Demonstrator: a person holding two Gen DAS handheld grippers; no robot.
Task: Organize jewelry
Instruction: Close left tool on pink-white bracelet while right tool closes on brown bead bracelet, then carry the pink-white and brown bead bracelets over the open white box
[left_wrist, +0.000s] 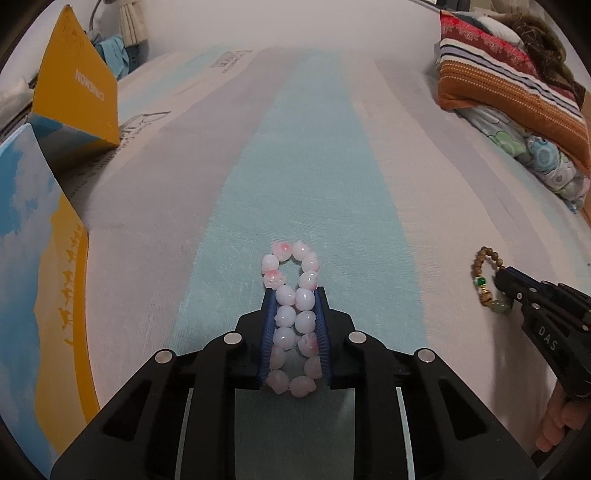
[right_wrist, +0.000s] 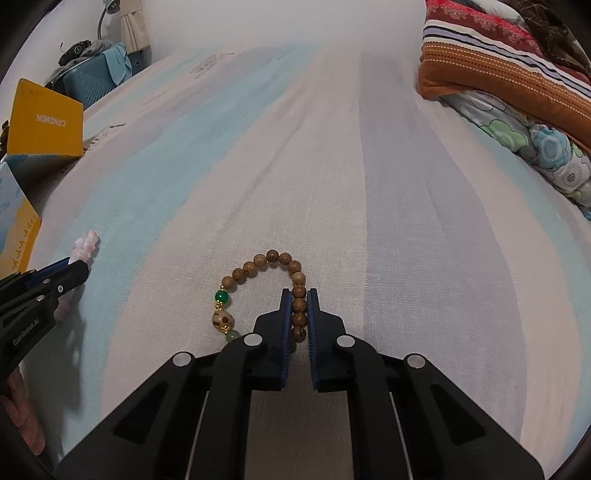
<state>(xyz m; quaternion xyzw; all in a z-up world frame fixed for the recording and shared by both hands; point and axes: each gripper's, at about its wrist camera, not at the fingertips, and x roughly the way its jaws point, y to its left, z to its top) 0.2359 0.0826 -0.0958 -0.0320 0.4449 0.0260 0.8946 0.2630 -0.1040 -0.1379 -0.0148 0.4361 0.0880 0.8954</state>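
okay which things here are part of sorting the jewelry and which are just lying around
Part of the job:
pink bead bracelet, clamped in the left gripper
wooden bead bracelet, clamped in the right gripper
open yellow box

Just lying about:
folded blankets
bedsheet

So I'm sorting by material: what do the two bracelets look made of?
Pink bracelet: glossy, translucent beads with red blushes, so probably stone or glass. Brown bracelet: matte beads with visible grain, likely wood, plus shiny green beads and gold-coloured spacers.

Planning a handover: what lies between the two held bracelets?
Only bare striped bedsheet between the pink bracelet and the wooden bracelet, as the left wrist view shows.
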